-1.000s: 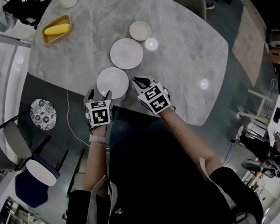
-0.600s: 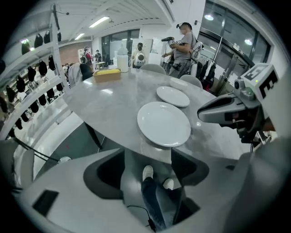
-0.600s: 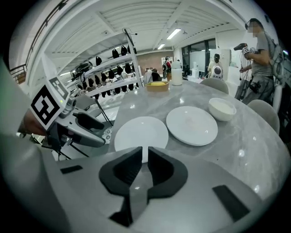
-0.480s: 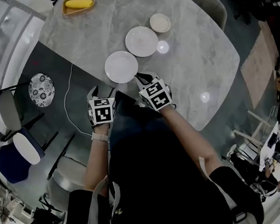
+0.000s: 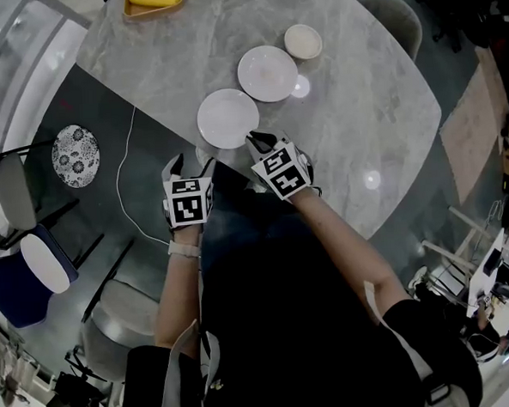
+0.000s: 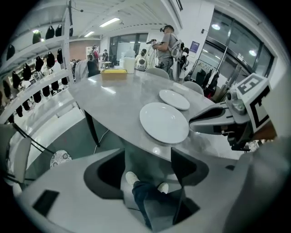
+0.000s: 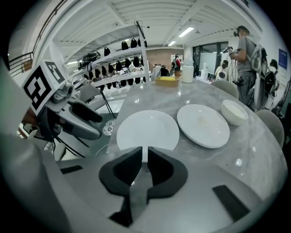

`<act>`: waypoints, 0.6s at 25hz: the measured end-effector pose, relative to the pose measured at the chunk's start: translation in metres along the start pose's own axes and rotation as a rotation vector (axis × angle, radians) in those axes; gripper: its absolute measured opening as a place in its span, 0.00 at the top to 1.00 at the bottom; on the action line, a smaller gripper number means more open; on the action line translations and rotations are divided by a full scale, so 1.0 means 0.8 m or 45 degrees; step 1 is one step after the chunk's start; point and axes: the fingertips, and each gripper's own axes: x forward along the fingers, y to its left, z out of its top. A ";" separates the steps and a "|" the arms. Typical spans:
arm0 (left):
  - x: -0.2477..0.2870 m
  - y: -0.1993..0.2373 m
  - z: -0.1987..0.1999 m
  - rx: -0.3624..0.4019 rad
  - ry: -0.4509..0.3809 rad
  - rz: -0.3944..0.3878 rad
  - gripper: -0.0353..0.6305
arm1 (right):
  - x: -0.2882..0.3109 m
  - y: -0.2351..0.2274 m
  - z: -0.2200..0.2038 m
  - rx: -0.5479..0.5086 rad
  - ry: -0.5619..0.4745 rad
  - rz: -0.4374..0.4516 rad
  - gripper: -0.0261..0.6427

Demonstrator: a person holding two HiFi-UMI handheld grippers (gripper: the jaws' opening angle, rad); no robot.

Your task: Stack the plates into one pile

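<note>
Two white plates lie side by side on the grey marble table [image 5: 360, 106]: a near plate [image 5: 228, 118] [image 6: 163, 122] [image 7: 148, 129] and a far plate [image 5: 267, 73] [image 7: 203, 124]. A small white bowl [image 5: 303, 41] [image 7: 234, 111] sits beyond them. My right gripper [image 5: 255, 140] [image 7: 145, 152] is low at the near plate's front right rim, its jaws shut to a thin slit, holding nothing. My left gripper [image 5: 192, 163] [image 6: 148, 157] hangs open just off the table's edge, in front of and below the near plate, with only floor and shoes showing between its jaws.
A yellow tray [image 5: 153, 0] with something yellow in it sits at the table's far left. Chairs [image 5: 29, 246] and a patterned round object [image 5: 75, 155] are on the floor to the left. People stand beyond the table in both gripper views.
The head view has shifted, so the table sits higher in it. My left gripper now sits farther back from the near plate, off the table's edge. The right gripper stays at the plate's rim.
</note>
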 end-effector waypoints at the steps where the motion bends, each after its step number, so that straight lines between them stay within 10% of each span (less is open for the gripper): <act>1: 0.002 0.004 0.003 -0.001 -0.001 -0.003 0.46 | 0.004 -0.001 -0.001 -0.006 0.013 -0.001 0.91; 15: 0.041 0.021 0.073 0.061 -0.008 -0.155 0.49 | 0.025 -0.017 -0.006 0.086 0.114 -0.049 0.91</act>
